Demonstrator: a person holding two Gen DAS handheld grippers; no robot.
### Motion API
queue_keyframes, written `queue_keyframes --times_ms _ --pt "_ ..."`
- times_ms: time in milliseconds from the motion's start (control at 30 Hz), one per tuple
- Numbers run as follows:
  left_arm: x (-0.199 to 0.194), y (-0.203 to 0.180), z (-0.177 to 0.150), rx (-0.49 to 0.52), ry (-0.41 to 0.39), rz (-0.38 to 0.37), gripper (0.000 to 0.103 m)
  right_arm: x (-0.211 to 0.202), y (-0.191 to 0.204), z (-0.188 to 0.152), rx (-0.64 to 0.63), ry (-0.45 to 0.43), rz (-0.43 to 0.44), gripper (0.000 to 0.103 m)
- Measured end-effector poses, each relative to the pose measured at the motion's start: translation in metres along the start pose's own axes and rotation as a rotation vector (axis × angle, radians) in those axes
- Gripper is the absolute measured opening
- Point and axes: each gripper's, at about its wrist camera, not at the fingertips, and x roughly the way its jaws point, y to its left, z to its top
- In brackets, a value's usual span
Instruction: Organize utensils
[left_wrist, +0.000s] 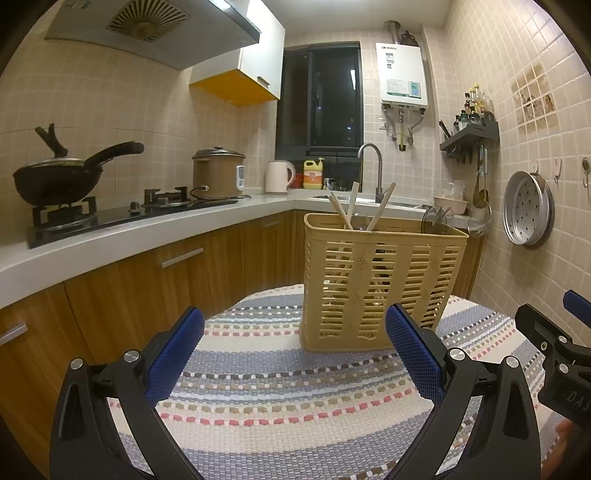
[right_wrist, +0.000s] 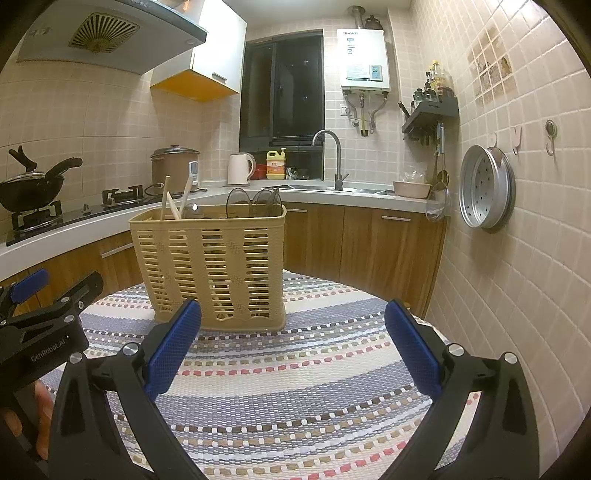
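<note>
1. The left gripper (left_wrist: 294, 325) hangs low over the worktop (left_wrist: 280, 398), its blue fingers (left_wrist: 177, 354) spread wide with nothing between them.
2. The right gripper (right_wrist: 293, 317) is likewise spread and empty, level with the left, which shows at the left edge of the right wrist view.
3. The worktop wears a woven cloth striped in grey, white, pink and brown; the stretch nearest both grippers is bare cloth.
4. The basket (left_wrist: 380, 284) stands upright on the cloth just past the fingertips, toward the far rim of the round worktop. It is tan plastic, rectangular, with slotted walls and an open top.
5. In its left part wooden chopsticks (right_wrist: 173, 199) lean and poke above the rim; a metal spoon handle (right_wrist: 192, 210) shows beside them. In the right part dark translucent spoons (right_wrist: 255, 201) rise above the rim.
6. Beyond the far rim comes a gap of floor, then cabinets (right_wrist: 369, 240), a counter with a sink tap (right_wrist: 334, 155), and the tiled wall close on the right.
</note>
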Motion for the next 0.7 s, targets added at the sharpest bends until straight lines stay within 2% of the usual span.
queue_keyframes --times_ms 700 --pt "0.0028 -0.0052 -0.0014 0.016 0.016 -0.014 0.095 -0.0018 -0.0012 -0.0001 0.012 -0.003 -0.004 0.095"
